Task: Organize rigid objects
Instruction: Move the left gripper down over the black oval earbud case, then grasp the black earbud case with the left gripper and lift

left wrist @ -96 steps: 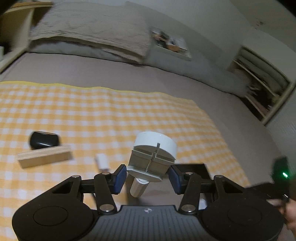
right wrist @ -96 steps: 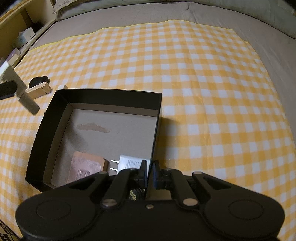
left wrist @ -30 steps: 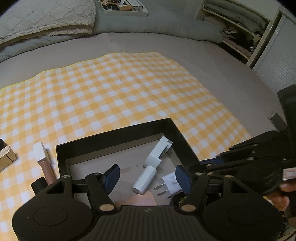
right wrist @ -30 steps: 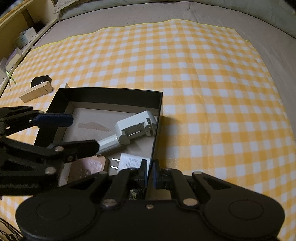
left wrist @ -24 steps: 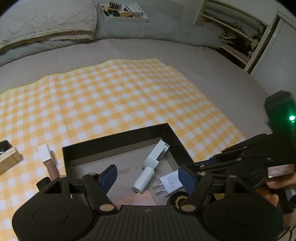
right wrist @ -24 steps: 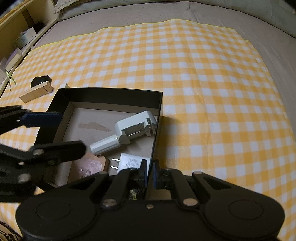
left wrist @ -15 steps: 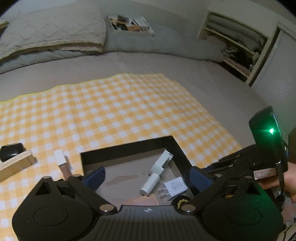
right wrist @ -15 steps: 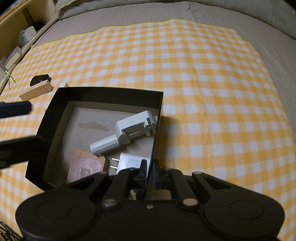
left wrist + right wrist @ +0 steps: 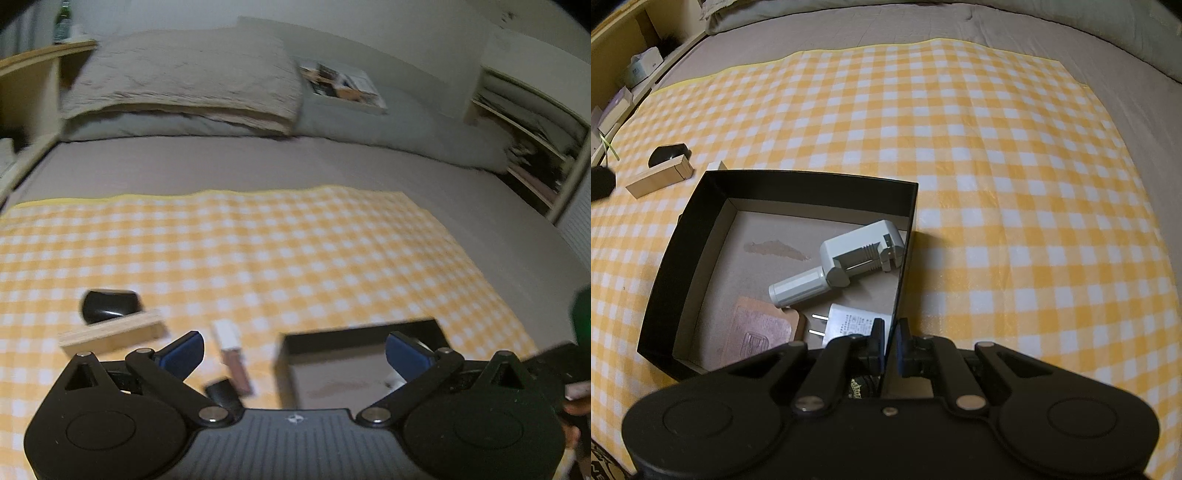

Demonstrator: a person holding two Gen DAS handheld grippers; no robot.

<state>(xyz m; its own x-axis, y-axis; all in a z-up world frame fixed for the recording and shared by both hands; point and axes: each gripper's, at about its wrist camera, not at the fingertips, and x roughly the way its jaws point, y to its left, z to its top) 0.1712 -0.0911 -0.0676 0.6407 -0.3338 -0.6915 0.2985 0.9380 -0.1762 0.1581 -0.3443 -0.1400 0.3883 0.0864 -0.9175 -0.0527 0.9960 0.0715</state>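
Cloth: yellow-and-white check. Box on the cloth: black walls, grey-brown floor with a darker stain. In the box: pale grey tool; white plug adapter; copper-pink case. Left of the box: tan wooden block; black rounded item.

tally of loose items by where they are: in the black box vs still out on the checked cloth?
In the black box: 3 (grey clamp tool, white plug adapter, brown leather piece)
On the checked cloth: 4 (wooden block, black rounded object, pink tube with white cap, small black item)
Total: 7; something near the right tongs is hidden.
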